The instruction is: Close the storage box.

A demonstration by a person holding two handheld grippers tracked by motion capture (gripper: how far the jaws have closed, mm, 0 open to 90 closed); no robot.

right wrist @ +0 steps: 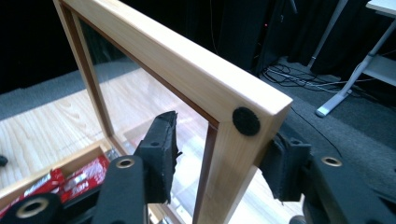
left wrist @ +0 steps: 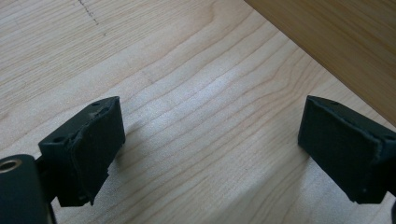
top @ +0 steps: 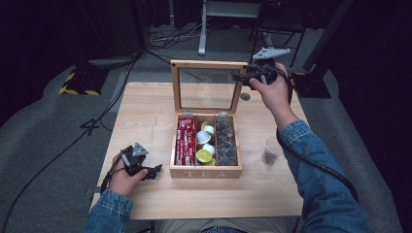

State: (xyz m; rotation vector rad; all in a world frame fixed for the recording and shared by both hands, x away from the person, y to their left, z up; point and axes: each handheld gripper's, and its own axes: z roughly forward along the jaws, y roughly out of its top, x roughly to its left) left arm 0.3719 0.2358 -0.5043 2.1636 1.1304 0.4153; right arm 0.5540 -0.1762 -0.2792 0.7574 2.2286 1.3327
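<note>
At centre frame on the worktop (top: pixel 145 104), the right tongs (right wrist: pixel 215 156) straddle the upright glass lid (top: pixel 208 87) of the tea box (top: pixel 206 172) at its stiff wooden corner, fragile pane spared, while the left tongs (left wrist: pixel 210 149) rest spread, lower left.

The right gripper (right wrist: pixel 217 158) straddles the near corner of the upright, glass-paned wooden lid (right wrist: pixel 187 70). Its right pad touches the frame; the left pad (right wrist: pixel 161 149) stands just off it. A round black bumper (right wrist: pixel 246 121) sits on the corner. Red sachets (right wrist: pixel 70 179) lie lower left.
</note>
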